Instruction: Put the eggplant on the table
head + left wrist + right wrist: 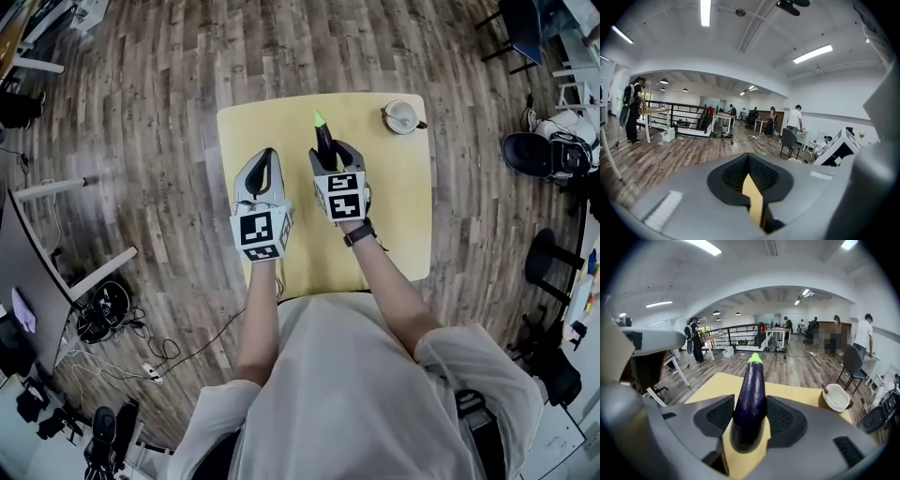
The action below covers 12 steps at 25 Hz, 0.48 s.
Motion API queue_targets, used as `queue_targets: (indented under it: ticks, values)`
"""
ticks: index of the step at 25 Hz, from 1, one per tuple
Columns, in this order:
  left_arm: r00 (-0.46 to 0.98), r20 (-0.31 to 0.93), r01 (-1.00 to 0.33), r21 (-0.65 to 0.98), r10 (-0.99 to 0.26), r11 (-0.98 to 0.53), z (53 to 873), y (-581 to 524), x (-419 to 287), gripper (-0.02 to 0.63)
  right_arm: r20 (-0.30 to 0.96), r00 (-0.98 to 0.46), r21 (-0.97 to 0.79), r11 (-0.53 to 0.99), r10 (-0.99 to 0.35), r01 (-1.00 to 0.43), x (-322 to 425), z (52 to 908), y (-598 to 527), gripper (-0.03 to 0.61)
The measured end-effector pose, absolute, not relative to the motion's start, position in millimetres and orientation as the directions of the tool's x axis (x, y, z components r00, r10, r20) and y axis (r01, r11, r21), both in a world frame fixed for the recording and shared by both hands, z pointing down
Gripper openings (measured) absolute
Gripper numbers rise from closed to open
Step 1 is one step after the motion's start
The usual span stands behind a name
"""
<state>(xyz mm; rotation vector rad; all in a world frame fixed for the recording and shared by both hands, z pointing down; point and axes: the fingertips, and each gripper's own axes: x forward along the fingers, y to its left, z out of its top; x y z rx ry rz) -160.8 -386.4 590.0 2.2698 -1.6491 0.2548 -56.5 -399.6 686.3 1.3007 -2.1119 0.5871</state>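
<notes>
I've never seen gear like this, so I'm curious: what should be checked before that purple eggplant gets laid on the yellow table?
1. Grip: the right gripper is clamped on the long dark purple eggplant with the green stem: ok.
2. Landing spot: the square yellow table is bare ahead of the eggplant: ok.
3. The round white bowl sits off at the far right corner: ok.
4. The left gripper is shut, empty, off to the side: ok.
5. Gap between eggplant and tabletop: cannot tell.
</notes>
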Motion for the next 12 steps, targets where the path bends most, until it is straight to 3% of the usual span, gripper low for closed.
queue_targets:
  ticks: [12]
  values:
    - [0.339, 0.362, -0.94, 0.161, -0.868, -0.3, 619, -395, -160, 0.006, 0.78, -0.323, -0.101, 0.4, -0.537, -0.911, -56, 755, -410, 0.21]
